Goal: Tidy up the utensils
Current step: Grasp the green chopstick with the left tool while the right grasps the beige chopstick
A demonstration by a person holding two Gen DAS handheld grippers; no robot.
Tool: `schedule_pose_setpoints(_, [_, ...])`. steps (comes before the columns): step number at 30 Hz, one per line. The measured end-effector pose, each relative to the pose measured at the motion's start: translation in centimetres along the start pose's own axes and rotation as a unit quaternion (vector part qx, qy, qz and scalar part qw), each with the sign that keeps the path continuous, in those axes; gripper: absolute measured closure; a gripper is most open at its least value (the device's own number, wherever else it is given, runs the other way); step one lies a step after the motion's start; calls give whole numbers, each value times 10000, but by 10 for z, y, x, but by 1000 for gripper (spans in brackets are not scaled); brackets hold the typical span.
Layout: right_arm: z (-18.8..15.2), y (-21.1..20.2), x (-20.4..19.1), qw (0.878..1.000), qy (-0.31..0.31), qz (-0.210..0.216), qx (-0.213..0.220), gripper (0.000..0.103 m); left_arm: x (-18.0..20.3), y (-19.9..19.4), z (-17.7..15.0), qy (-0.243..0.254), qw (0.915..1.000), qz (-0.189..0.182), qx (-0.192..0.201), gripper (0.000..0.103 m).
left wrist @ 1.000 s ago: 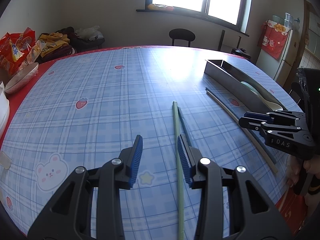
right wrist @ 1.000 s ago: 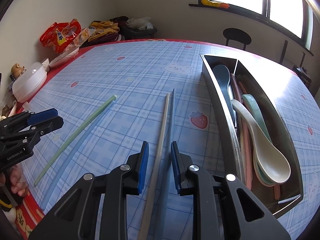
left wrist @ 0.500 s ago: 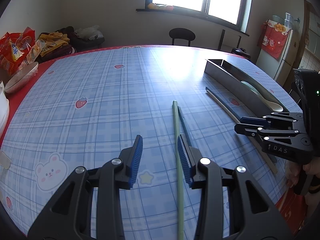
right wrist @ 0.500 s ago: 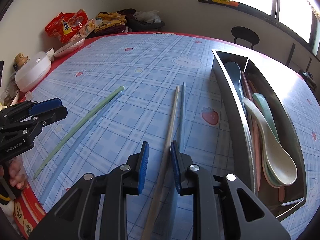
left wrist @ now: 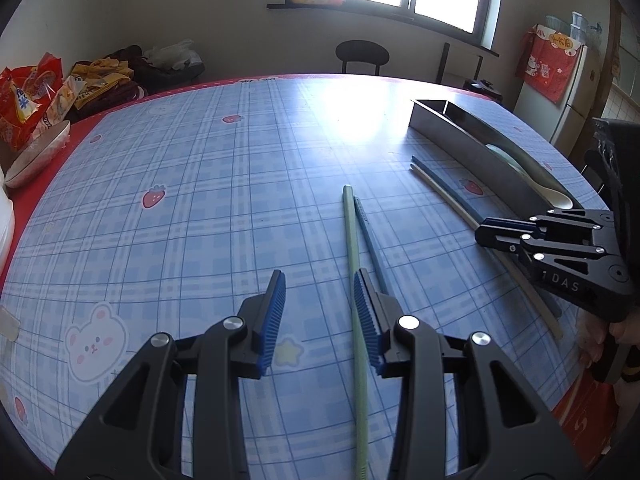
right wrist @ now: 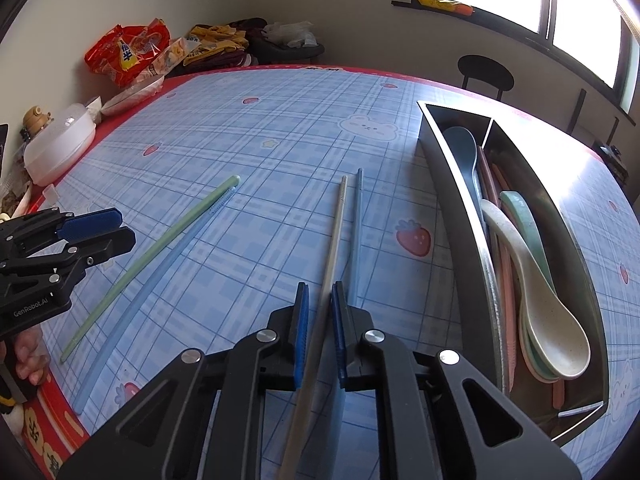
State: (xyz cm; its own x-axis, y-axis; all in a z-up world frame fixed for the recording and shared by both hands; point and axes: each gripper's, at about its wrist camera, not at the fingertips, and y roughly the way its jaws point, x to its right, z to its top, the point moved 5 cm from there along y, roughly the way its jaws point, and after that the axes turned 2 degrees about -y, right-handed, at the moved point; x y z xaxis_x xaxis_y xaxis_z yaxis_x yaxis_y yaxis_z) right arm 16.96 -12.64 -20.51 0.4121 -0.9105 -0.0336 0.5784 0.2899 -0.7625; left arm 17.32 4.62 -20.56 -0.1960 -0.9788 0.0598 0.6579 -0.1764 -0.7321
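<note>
While the right gripper [right wrist: 318,292] points down at the table [right wrist: 280,128], its two blue pads are almost pressed together and they pinch one beige chopstick [right wrist: 334,236], which runs forward between them. A blue chopstick [right wrist: 356,232] lies just beside it on the right, outside the pads. The left gripper [left wrist: 318,284] has its pads spread about a third of the way. A green chopstick [left wrist: 354,264] passes between them, close against the right pad, but whether it touches I cannot tell. A second blue chopstick [left wrist: 370,240] lies just to the right of the green one.

So I count four chopsticks on the cloth: one beige, one green, two blue. On the right gripper's body the letters "DAS" can be read in the left wrist view, and "GenRobot.AI" on the left gripper in the right wrist view.

Farther right stands a long metal tray [right wrist: 452,204] with two compartments. In its left compartment are a grey-blue spoon [right wrist: 460,140], a cream spoon [right wrist: 548,320], a green spoon [right wrist: 520,212] and some pink chopsticks [right wrist: 506,280]; their number I cannot tell.

At the far left edge are red snack bags [right wrist: 128,54] with writing too small to read, and a white lidded container [right wrist: 60,140]. Beyond the table stands a black stool [right wrist: 485,72] under the window.
</note>
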Motion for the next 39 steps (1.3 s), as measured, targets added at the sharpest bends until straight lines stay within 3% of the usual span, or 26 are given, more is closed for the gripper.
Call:
schedule_pose_setpoints(29, [-3,-2,-13,9996,-249,132,7,97,28,21,0,892,9938,601,-296,73])
schedule_pose_setpoints(36, [-2,-2,-12,9996,-217,177,4,97,35,21,-2,1074,9927,454,-303,91])
schedule_pose_setpoints(39, [-2,-2,-10,9996,-188,219,3,97,36,21,-3,1073,9928,440,-298,91])
